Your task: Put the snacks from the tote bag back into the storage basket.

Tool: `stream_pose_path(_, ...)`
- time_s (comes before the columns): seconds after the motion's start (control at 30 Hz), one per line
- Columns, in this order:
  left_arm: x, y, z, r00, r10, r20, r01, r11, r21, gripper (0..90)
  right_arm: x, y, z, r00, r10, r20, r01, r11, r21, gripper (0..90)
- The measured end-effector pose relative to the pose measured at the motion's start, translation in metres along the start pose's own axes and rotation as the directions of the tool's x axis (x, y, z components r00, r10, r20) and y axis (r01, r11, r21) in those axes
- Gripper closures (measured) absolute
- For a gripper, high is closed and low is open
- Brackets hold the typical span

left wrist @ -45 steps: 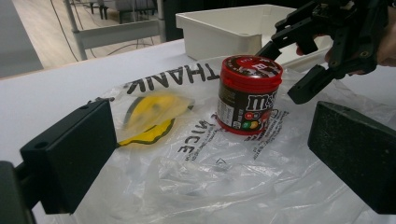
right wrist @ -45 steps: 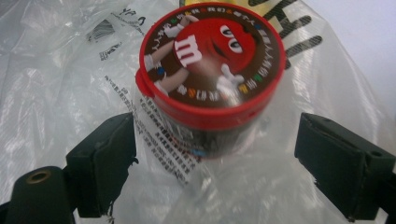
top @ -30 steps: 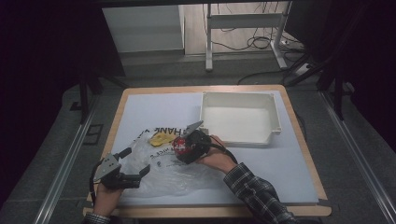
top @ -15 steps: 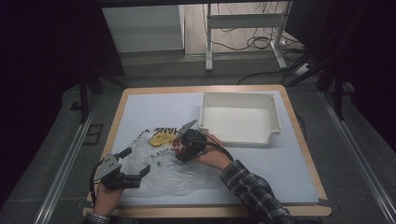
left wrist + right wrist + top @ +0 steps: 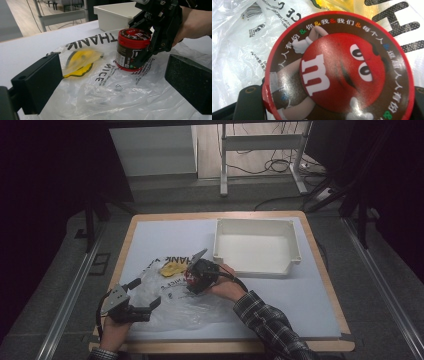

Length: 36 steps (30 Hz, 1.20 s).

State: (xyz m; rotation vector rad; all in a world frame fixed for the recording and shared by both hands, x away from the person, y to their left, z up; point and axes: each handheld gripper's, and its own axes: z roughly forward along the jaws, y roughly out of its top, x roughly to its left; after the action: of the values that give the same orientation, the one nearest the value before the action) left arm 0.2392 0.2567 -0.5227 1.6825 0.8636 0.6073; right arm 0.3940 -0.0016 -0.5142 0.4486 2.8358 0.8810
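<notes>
A red-lidded brown candy jar [image 5: 131, 48] stands upright on a clear plastic bag [image 5: 107, 97] printed with black letters. My right gripper [image 5: 194, 279] comes down from above and is shut on the jar. Its fingers [image 5: 249, 102] hug the sides below the lid [image 5: 337, 72]. A flat yellow item [image 5: 80, 62] lies inside the bag, left of the jar. My left gripper [image 5: 146, 295] is open with nothing between its pads. It hovers low over the bag's near left corner and faces the jar.
A white plastic bin [image 5: 252, 270] sits at the back right of the table, just beyond the jar. The bag [image 5: 185, 307] spreads over the front left of the white mat. A wooden edge frames the table.
My right gripper has shifted slightly left with the jar. The left gripper has stayed where it was.
</notes>
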Motion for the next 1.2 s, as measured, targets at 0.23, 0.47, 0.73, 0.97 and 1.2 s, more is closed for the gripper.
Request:
stream_pose_path(0.23, 0.000, 0.000, 0.000, 1.0000, 0.001, -0.002, -0.001, 1.0000, 0.001, 1.2, 0.001, 0.000, -0.001, 1.0000, 0.004, 0.006, -0.004, 1.000, -0.002, 25.3)
stream_pose_path(0.47, 0.000, 0.000, 0.000, 1.0000, 0.004, -0.004, -0.004, 1.0000, 0.002, 1.2, 0.006, 0.001, -0.007, 0.9999, -0.013, 0.006, 0.013, 1.000, -0.007, 25.4)
stream_pose_path(0.73, 0.000, 0.000, 0.000, 1.0000, 0.004, -0.004, -0.004, 1.0000, 0.001, 1.2, 0.009, 0.005, -0.019, 0.9997, -0.025, -0.002, 0.025, 0.999, -0.027, 25.4)
stream_pose_path(0.97, -0.001, 0.000, 0.000, 1.0000, 0.006, -0.004, -0.006, 1.0000, -0.003, 1.1, 0.012, 0.007, -0.029, 0.9994, -0.033, -0.006, 0.033, 0.999, -0.032, 25.4)
stream_pose_path(1.2, 0.000, 0.001, -0.001, 0.9999, 0.008, -0.010, -0.008, 0.9999, -0.011, 0.9, 0.012, 0.006, -0.037, 0.9994, -0.035, -0.004, 0.035, 0.999, -0.039, 25.4)
